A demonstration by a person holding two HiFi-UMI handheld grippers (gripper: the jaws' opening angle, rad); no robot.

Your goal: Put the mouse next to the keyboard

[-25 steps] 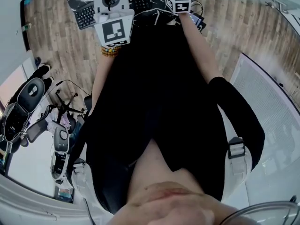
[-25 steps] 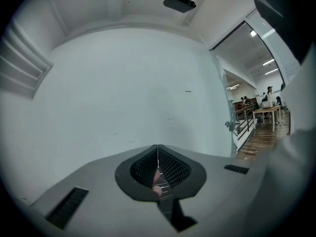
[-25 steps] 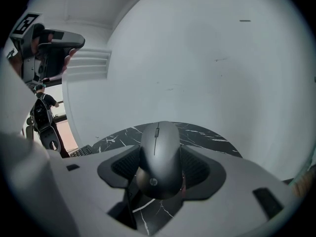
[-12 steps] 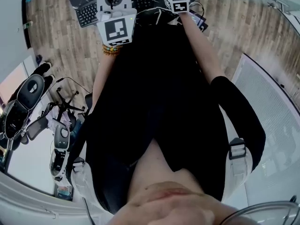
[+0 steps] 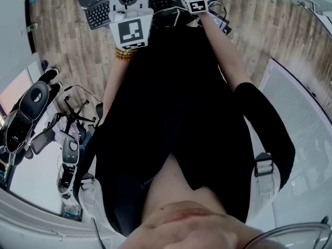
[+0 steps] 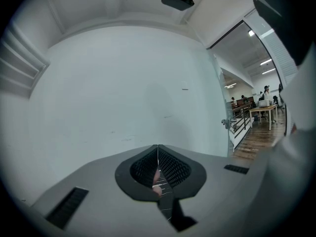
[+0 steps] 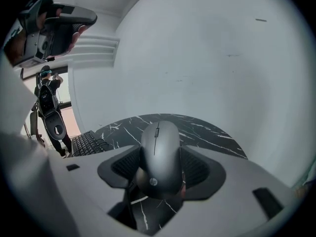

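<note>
Mouse doesn't show from your head camera: your body fills the middle and the keyboard is cut off at the top edge. Your left gripper has its jaws together, facing a white wall. Your right gripper clamps the mouse by its sides over the black marbled desk, keyboard to its left

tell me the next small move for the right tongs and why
Probably carry the right tongs a little left and down without opening: they grip the mouse, the keyboard lies off to its left, and bare marbled table shows beside it for a set-down.
</note>
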